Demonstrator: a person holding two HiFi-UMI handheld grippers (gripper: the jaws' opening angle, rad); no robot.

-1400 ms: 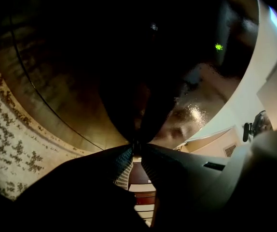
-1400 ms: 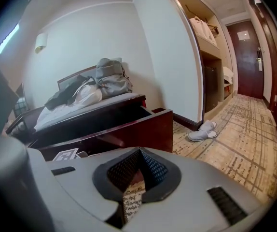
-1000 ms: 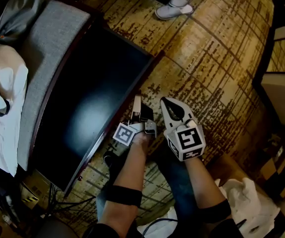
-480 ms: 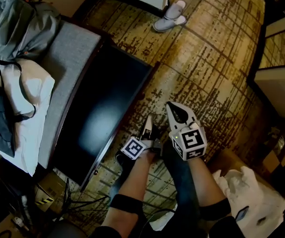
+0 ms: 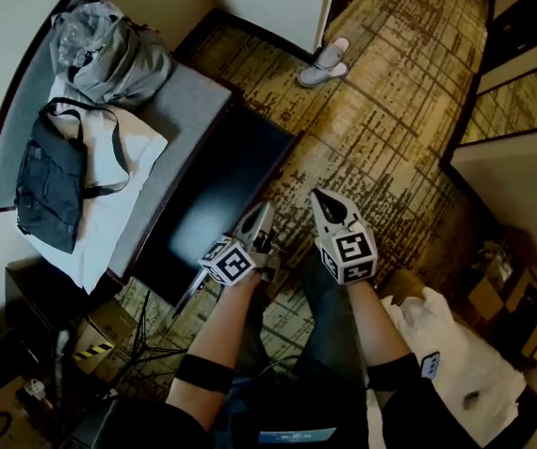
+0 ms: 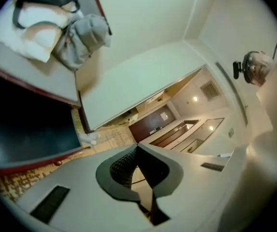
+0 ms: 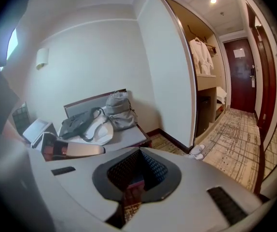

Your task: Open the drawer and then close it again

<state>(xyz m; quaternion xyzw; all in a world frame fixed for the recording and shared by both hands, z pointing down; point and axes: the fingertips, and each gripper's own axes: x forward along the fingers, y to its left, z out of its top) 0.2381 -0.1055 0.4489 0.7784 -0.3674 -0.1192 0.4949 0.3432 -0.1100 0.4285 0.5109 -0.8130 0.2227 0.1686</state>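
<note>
Both tongs are being held up in front of the person, apart from the furniture. The left gripper (image 5: pixel 263 213) has just been closing; its jaws are now meeting tip to tip w/ nothing between. The right gripper (image 5: pixel 321 198) is also pressed together and empty. The drawer (image 5: pixel 214 199), the dark glossy part w/ a red-brown rim, is lying just beside the grey bench (image 5: pixel 182 110). Its small knob (image 6: pixel 56 163) is showing on the front edge in the left gripper view. Whether it is pulled out or pushed in, I cannot tell.

My judgement: nothing is being gripped now, so a next pull is needing one gripper lowered to the knob and its jaws opened around it. Then a straight pull along the slide, no twisting. For closing, a flat push on the front is enough.

Room: the carpet (image 5: pixel 390 138) in front is lying free, and the slippers (image 5: pixel 325 62) are well apart. The cables (image 5: pixel 142 330) near the drawer's corner are the thing to be avoiding.
</note>
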